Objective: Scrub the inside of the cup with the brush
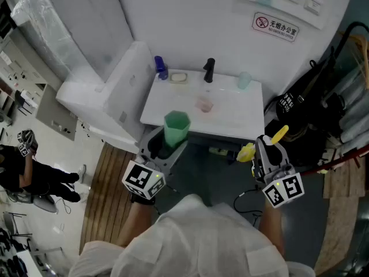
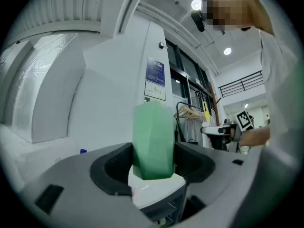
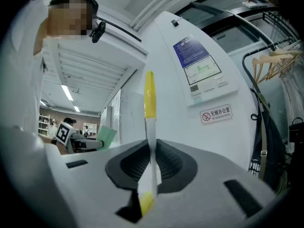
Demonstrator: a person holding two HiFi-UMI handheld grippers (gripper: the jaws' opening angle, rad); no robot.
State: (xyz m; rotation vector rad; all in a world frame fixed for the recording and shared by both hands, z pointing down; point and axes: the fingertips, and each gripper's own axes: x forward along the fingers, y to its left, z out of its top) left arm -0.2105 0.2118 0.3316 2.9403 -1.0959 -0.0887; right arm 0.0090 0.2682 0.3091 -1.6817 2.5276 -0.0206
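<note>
A faceted green cup [image 1: 176, 128] stands upright in front of the washbasin, and my left gripper [image 1: 167, 146] is shut on its lower part. In the left gripper view the green cup [image 2: 153, 141] fills the space between the jaws of the left gripper [image 2: 153, 167]. My right gripper [image 1: 266, 149], to the right and apart from the cup, is shut on a yellow and white brush [image 1: 279, 134], whose yellow head [image 1: 246, 152] points left. In the right gripper view the brush handle [image 3: 150, 127] rises straight up out of the right gripper [image 3: 152, 167].
A white washbasin counter [image 1: 230, 117] ahead carries a black tap [image 1: 209, 71], a blue bottle [image 1: 161, 68], a soap dish [image 1: 179, 77], a pale pink cup [image 1: 204, 104] and a light blue cup [image 1: 244, 80]. Black bags [image 1: 305, 114] hang at the right. A white cabinet [image 1: 104, 91] stands left.
</note>
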